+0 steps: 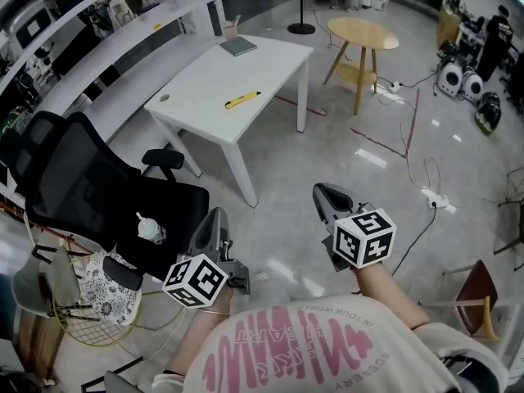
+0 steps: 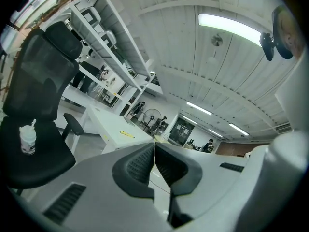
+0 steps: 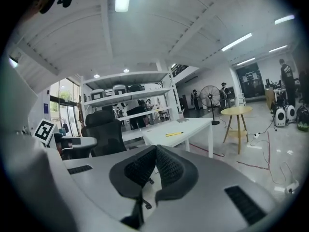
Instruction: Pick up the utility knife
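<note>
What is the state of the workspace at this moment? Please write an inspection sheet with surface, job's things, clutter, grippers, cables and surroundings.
Surface: white table, mostly bare.
Job's things: yellow utility knife lies flat on the table, not yet picked up.
Clutter: grey notebook and cup at the table's far end; bottle on the black office chair.
Grippers: left gripper and right gripper both shut, empty, away from the table.
Cables: cables and power strip on the floor.
Surroundings: round wooden side table, white shelving.
</note>
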`<state>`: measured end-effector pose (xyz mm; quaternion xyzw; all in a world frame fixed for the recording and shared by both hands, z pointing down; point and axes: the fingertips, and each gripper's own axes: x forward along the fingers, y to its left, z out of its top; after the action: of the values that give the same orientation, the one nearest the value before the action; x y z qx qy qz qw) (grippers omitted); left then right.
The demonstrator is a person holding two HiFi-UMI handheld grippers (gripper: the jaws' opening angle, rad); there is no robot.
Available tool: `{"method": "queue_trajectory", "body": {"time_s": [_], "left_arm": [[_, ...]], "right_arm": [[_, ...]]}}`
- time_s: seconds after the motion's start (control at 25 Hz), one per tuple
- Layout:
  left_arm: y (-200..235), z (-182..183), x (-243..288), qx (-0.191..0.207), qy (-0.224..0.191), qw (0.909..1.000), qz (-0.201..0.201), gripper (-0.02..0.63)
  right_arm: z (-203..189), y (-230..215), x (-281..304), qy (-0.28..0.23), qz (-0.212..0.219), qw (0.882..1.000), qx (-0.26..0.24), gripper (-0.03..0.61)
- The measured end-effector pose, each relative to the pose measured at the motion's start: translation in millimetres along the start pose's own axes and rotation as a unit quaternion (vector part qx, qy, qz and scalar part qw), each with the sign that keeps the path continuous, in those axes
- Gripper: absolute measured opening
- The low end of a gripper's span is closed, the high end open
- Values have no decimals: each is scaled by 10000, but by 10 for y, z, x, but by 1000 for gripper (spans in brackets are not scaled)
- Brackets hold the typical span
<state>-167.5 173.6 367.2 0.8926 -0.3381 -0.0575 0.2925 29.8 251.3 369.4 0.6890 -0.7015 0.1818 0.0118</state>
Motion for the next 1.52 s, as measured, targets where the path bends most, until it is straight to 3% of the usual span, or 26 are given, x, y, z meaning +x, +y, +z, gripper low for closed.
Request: {"method": "queue_trajectory", "body": {"time_s": [0.2, 0.44, 0.76, 1.04, 1.52], "left_arm": [[156, -14, 403, -5, 152, 9999, -59, 25], [326, 152, 1083, 23, 369, 9991, -215, 25], [668, 895, 2029, 153, 367, 9980, -485, 25], [962, 1351, 2605, 307, 172, 9964, -777, 25], [1410, 1299, 2990, 133, 428, 9970, -635, 25]], "right_arm": [[-56, -147, 307, 118, -48, 9999, 69, 17], [141, -381, 875, 191, -170, 9995, 181, 17], [815, -571, 1882, -82, -347, 9990, 255, 17], [1149, -656, 2511, -366, -453, 9981, 187, 17], [1024, -766, 3171, -83, -361, 9985, 401, 17]]}}
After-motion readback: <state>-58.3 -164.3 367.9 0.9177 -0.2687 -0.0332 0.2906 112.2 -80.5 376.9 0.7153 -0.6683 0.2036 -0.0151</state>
